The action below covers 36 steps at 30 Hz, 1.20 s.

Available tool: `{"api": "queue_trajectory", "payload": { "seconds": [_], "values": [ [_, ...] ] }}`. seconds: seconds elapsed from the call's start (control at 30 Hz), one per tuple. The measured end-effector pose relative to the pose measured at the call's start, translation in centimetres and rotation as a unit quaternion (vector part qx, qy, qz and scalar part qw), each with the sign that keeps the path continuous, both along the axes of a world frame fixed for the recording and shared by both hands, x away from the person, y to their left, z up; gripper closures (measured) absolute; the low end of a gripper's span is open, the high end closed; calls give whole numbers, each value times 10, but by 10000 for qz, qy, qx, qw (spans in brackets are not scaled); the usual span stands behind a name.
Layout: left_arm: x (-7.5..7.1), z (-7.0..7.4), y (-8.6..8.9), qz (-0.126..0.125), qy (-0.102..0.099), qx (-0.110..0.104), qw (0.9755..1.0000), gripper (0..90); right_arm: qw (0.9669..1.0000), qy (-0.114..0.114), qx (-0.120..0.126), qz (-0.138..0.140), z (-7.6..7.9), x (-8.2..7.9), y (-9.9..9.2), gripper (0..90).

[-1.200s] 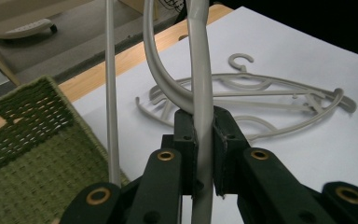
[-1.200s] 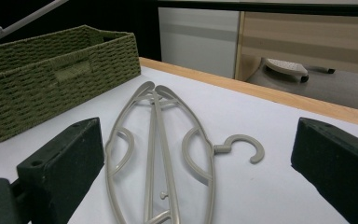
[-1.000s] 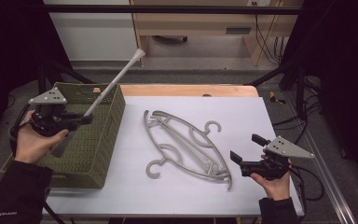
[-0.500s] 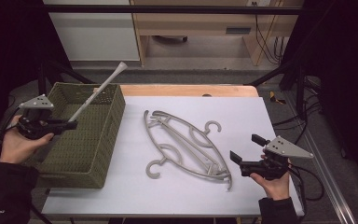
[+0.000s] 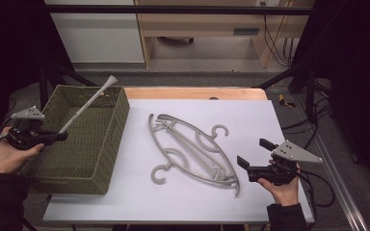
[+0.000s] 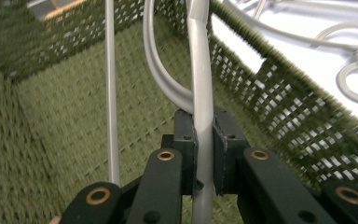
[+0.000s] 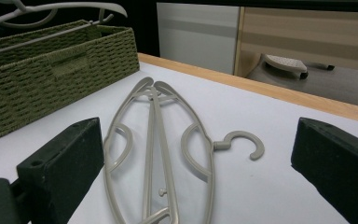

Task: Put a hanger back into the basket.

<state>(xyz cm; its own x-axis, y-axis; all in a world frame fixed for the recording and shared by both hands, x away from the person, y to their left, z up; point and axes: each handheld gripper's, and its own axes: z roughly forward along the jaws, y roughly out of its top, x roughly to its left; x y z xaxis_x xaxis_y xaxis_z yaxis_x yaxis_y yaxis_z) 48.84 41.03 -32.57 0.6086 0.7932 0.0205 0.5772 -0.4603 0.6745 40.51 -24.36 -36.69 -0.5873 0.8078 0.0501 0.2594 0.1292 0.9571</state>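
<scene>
Hanger pinched over basket, two more flat on table

Left gripper (image 5: 58, 136) at near-left edge of green woven basket (image 5: 107, 144), jaws pressed tight on grey hanger (image 5: 87, 104). Left gripper view: pads (image 6: 188, 142) clamped on flat arm of held hanger (image 6: 202, 93), curved inner bar and thin rod running ahead above basket floor (image 6: 74, 107). High view: held hanger slanting up and away from gripper, far end poking past far rim of basket. Left hand (image 5: 7, 154) just outside basket's left wall, cable trailing.

Right of basket, on white table (image 5: 250, 115): two grey hangers (image 5: 192, 149) lying flat, overlapped, long axis diagonal from near basket's far corner toward near right. One hook (image 5: 220, 130) curling away from basket, other hook (image 5: 160, 173) curling toward near edge.

Right gripper (image 5: 251, 158) well right of basket, at near-right corner of table, jaws spread wide, nothing between. Pointing back toward flat hangers, tips just short of lower end of pair. Right gripper view: both black jaws far apart, flat hangers (image 7: 161, 140) on table ahead, basket (image 7: 51, 74) beyond at left, held hanger (image 7: 60, 9) sticking up over it.

Beyond basket: wooden table edge (image 5: 192, 93), floor, cabinet.
</scene>
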Motion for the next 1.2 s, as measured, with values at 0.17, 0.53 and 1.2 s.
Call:
{"api": "queue_trajectory", "payload": {
  "seconds": [0.17,0.53,1.2],
  "values": [
    [-3,-14,5,-31,112,-55,9999,819,10000,3,-1,-5,0,0,0,26],
    [-6,-22,2,-211,329,141,9991,818,10000,38,-17,-2,-1,0,1,27],
    [9,-46,10,958,500,229,9939,770,10000,52,-29,3,-2,1,2,27]
  ]
}}
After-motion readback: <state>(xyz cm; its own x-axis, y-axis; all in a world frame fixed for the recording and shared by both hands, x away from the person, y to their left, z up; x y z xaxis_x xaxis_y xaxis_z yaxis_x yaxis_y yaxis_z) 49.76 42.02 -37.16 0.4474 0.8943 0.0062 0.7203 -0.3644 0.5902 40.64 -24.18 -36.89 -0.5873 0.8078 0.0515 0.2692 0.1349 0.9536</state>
